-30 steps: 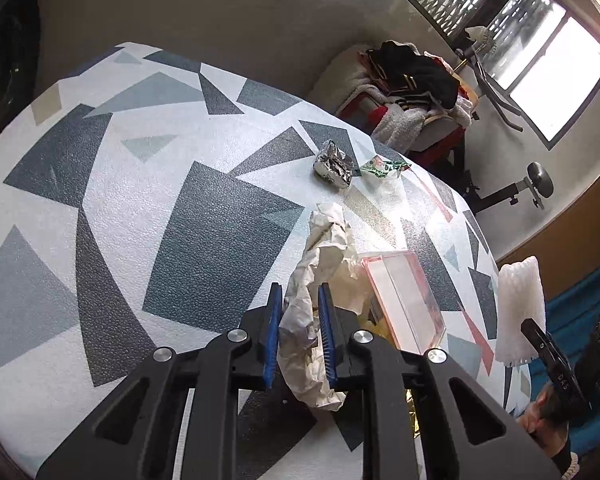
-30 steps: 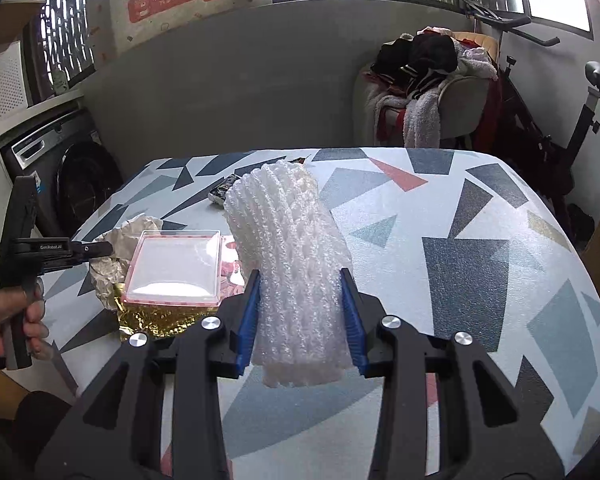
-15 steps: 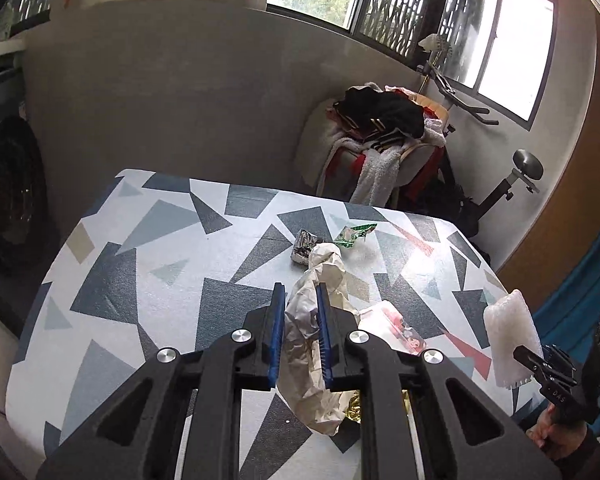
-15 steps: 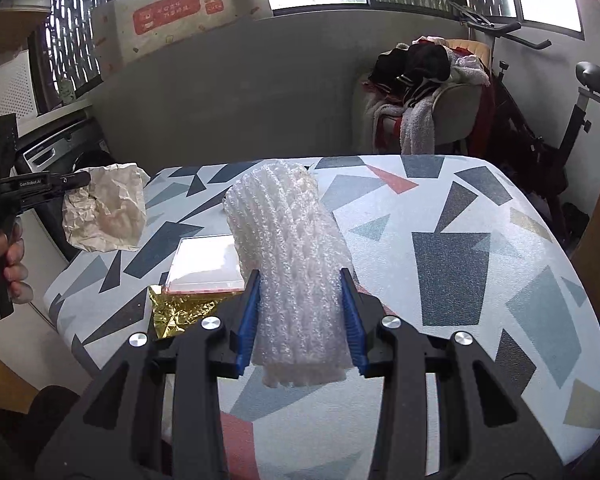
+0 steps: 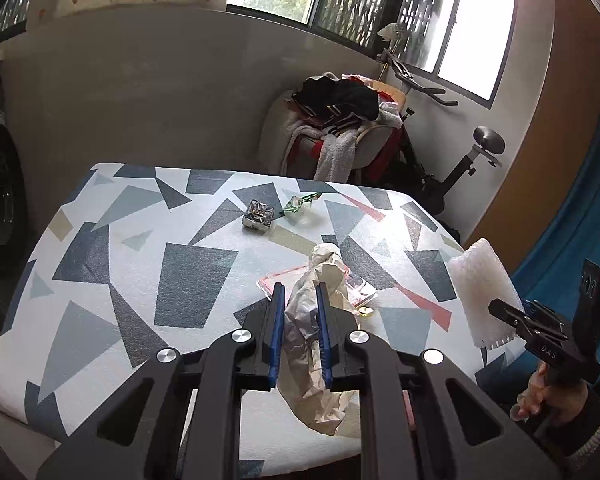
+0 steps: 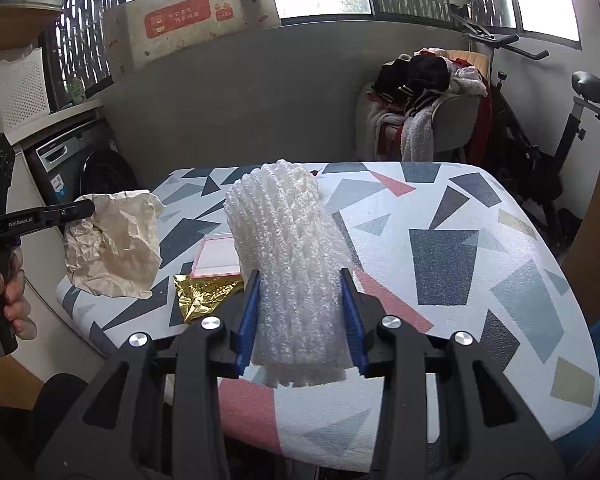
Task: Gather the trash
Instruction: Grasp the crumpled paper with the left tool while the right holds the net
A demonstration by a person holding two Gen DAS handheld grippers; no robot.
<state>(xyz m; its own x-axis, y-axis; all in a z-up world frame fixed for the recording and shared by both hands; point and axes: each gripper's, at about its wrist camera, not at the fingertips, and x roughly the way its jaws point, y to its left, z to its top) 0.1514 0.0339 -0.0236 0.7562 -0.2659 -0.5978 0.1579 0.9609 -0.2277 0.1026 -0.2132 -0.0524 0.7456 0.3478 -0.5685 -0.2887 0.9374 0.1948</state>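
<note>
**Both pieces of trash lifted clear of the table**

The crumpled paper (image 5: 314, 344) is pinched tight in the left gripper (image 5: 299, 336), its jaws nearly closed on it — a second ago it still lay on the patterned table (image 5: 140, 280); now it hangs above the edge. The foam netting (image 6: 296, 280) sits clamped in the right gripper (image 6: 300, 320), half-open jaws unchanged. The pink-rimmed box (image 6: 216, 258), gold foil (image 6: 200, 296) and silver wrapper (image 5: 258, 216) remain — likely next pickups.

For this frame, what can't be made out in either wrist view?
- Trash bin: in neither view, so the drop spot is unknown.
- Gold foil: mostly hidden behind the crumpled paper in the left wrist view.
- Pink-rimmed clear box: contents unreadable, partly covered by the foam net sleeve in the right wrist view.
- Silver wrapper: print too small, left wrist view.
</note>
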